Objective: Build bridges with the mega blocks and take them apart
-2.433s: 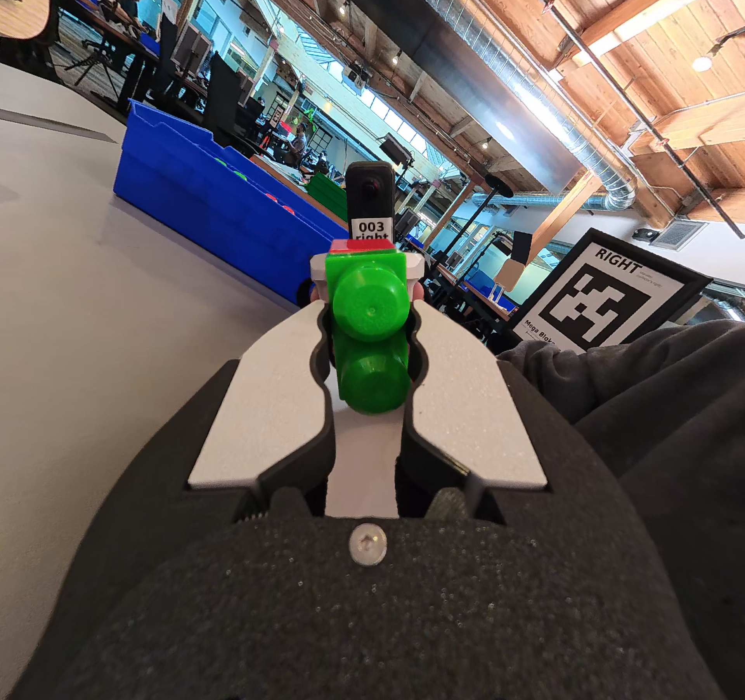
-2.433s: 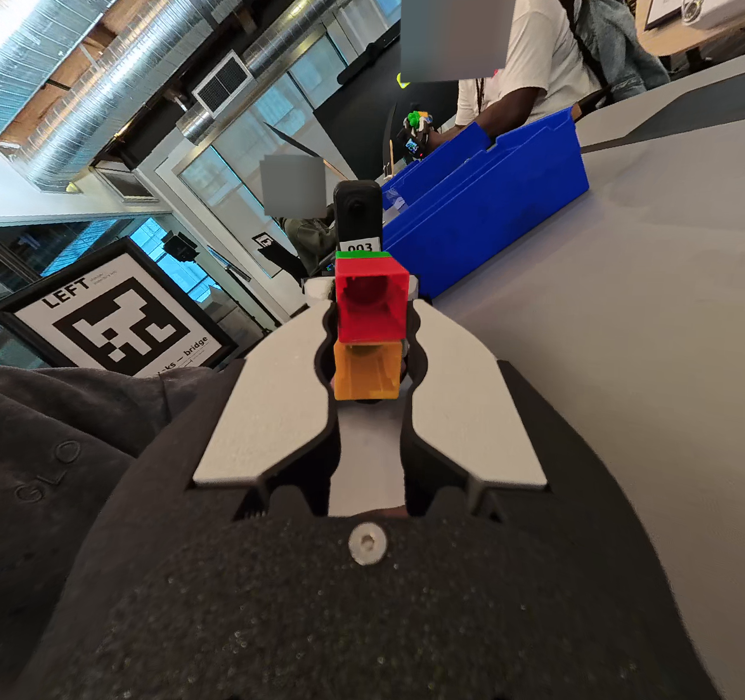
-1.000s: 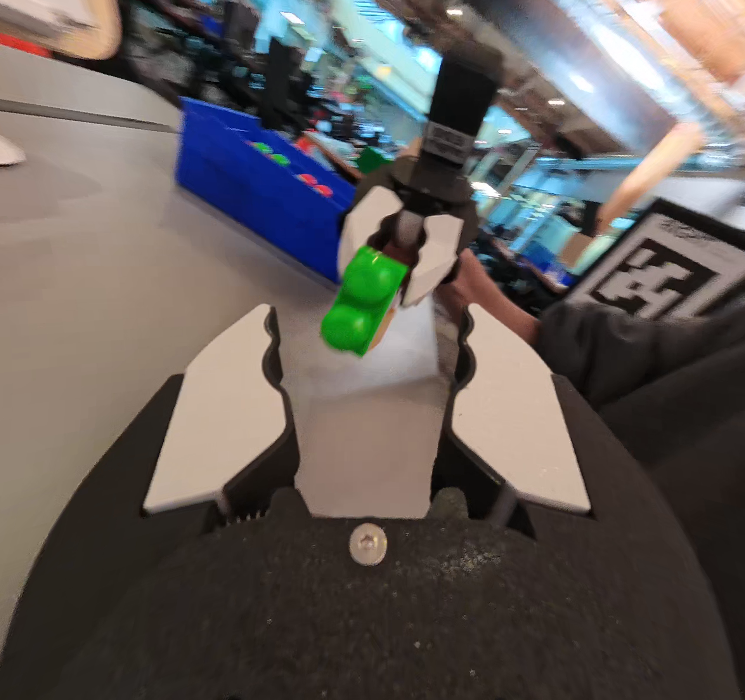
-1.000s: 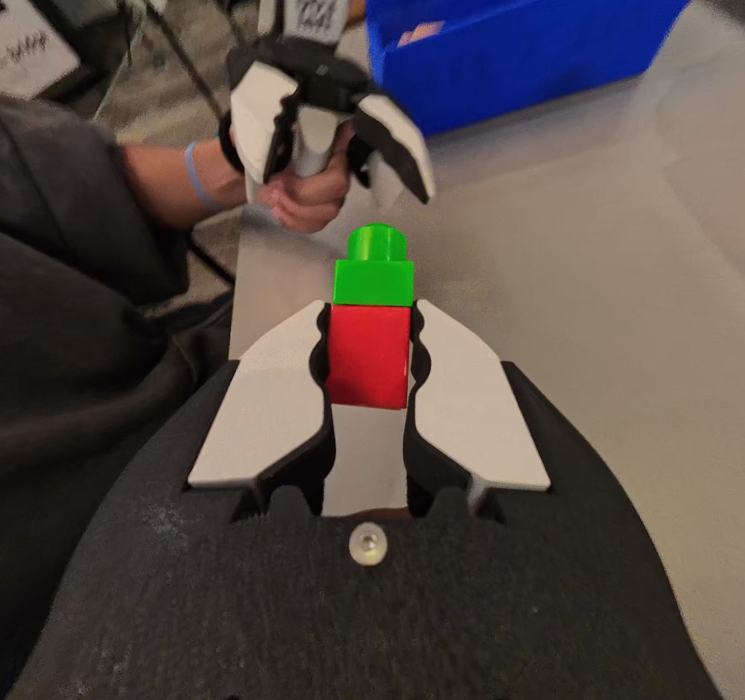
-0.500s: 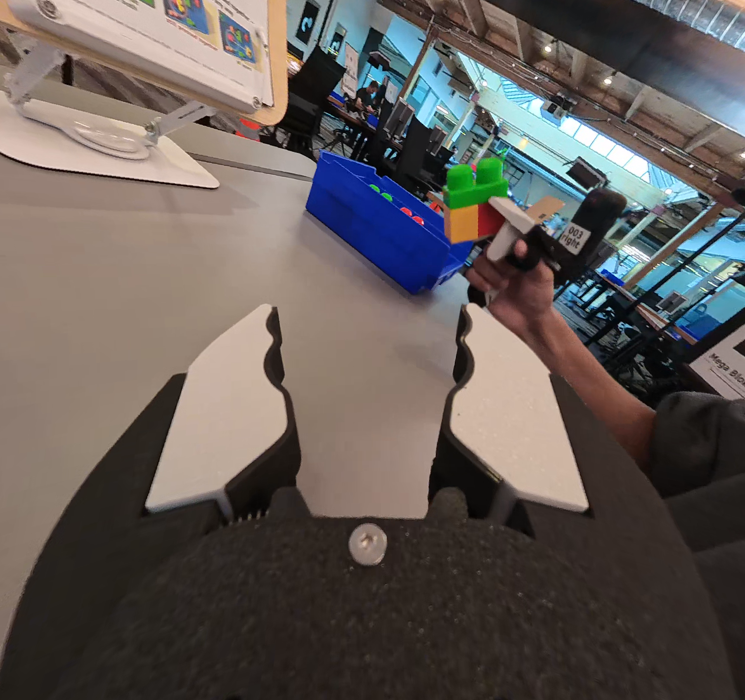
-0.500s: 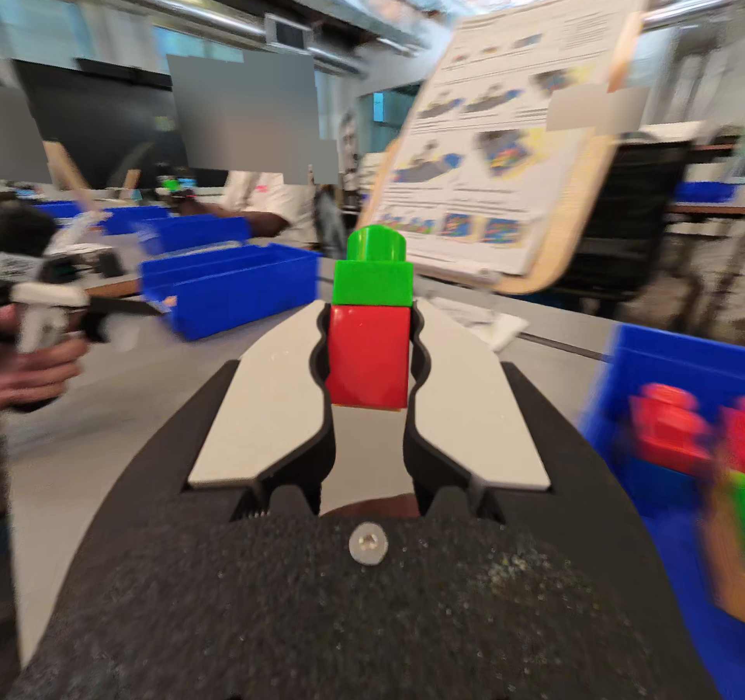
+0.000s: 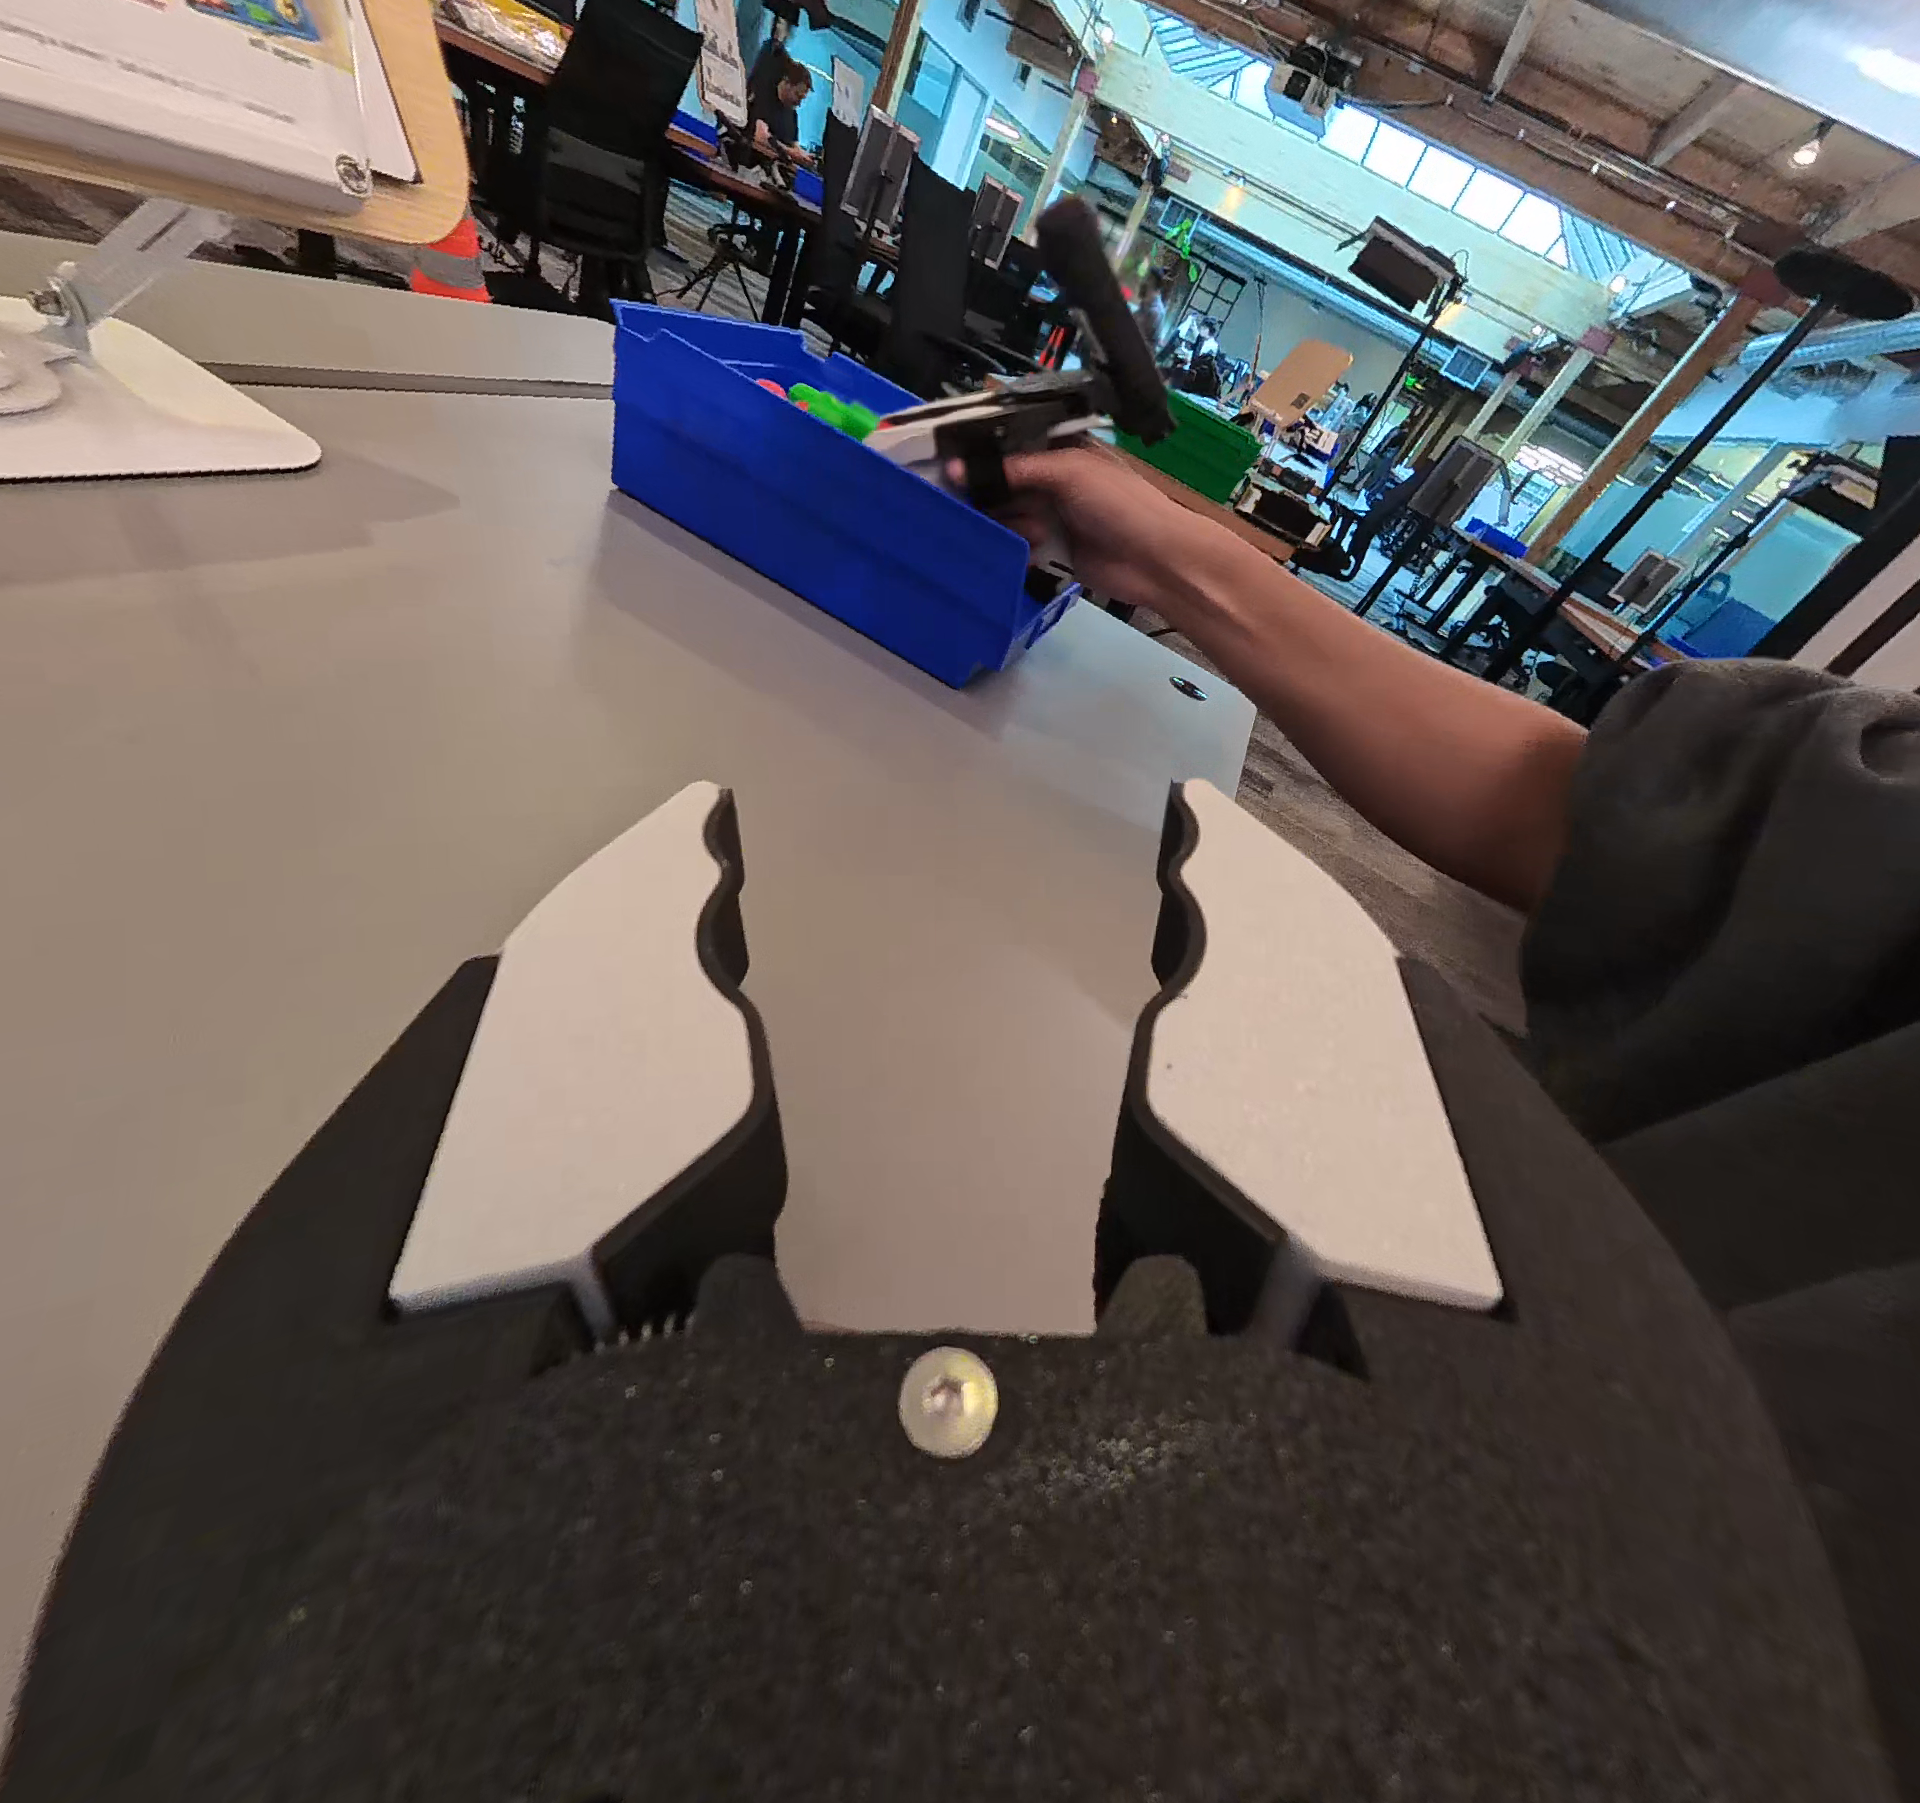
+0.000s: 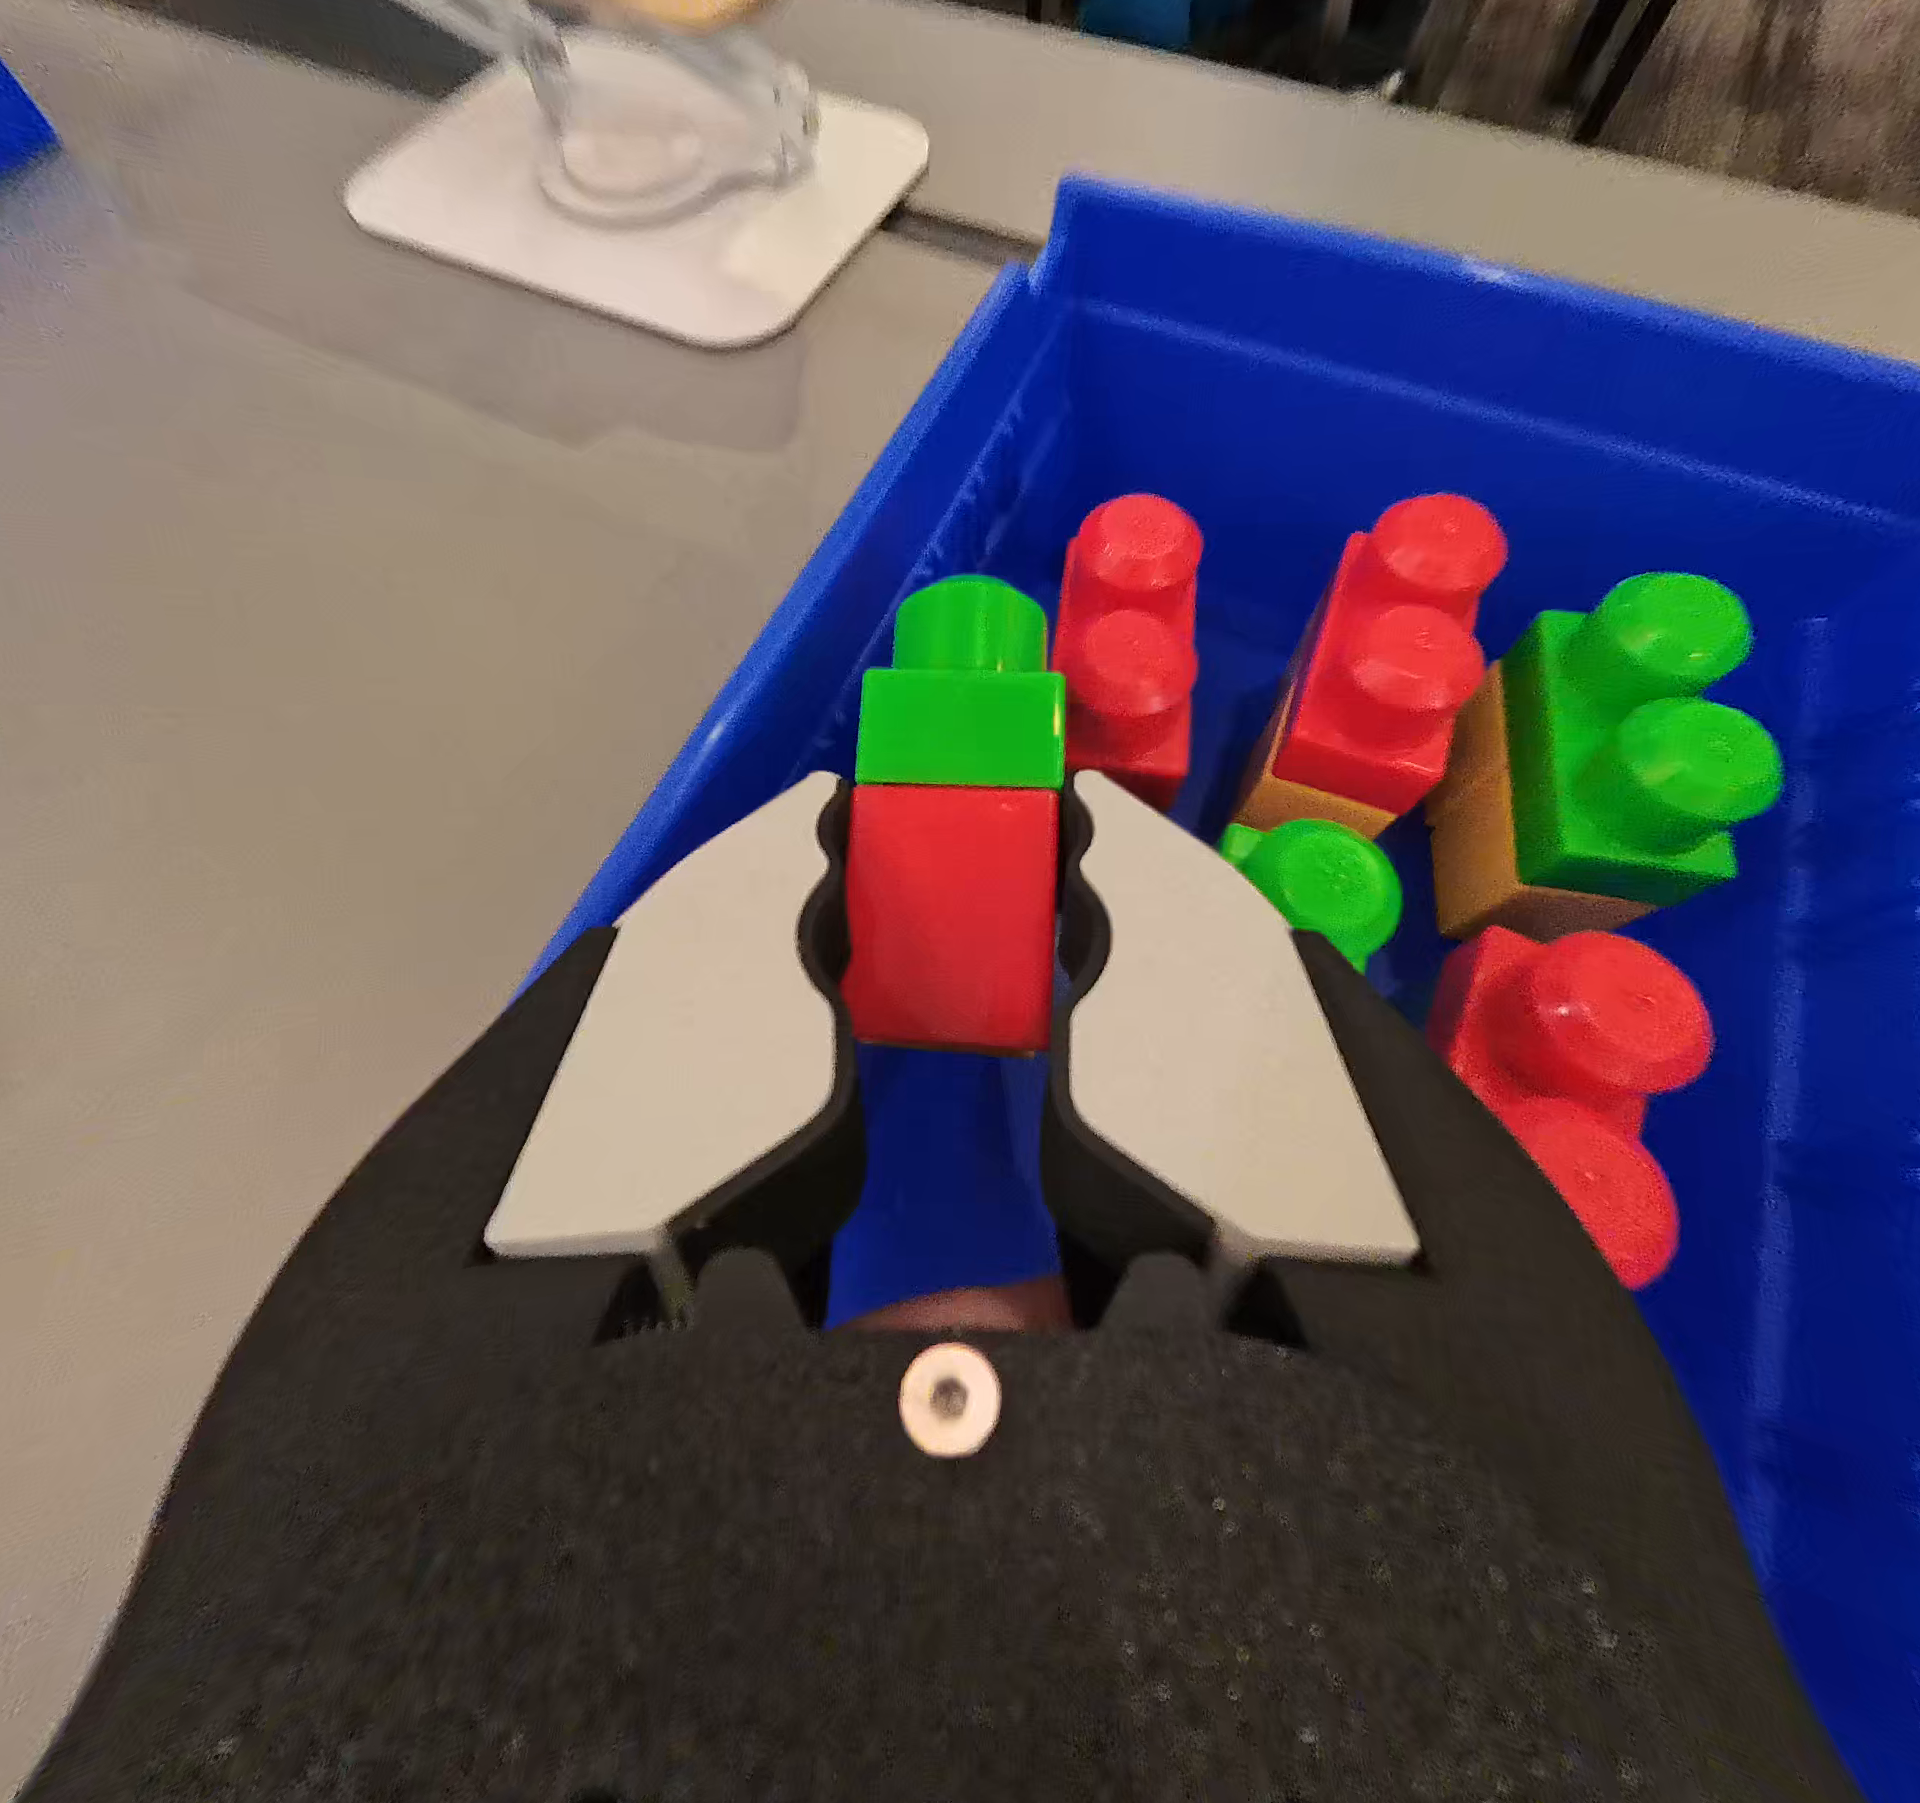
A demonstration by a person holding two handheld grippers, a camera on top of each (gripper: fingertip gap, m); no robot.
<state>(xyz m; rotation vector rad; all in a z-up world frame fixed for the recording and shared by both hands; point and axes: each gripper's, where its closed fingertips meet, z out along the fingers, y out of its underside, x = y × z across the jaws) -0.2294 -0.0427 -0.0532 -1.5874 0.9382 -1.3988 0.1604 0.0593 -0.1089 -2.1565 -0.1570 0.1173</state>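
Right wrist view has your right gripper (image 8: pixel 951 803) clamped on a red block (image 8: pixel 951 917) with a green block (image 8: pixel 961 704) stuck on its front, held over the blue bin (image 8: pixel 1299 403), where more red and green blocks lie loose. Your left gripper (image 7: pixel 945 797) is spread wide with nothing in it, hovering above the grey table (image 7: pixel 364 693), well apart from that bin.
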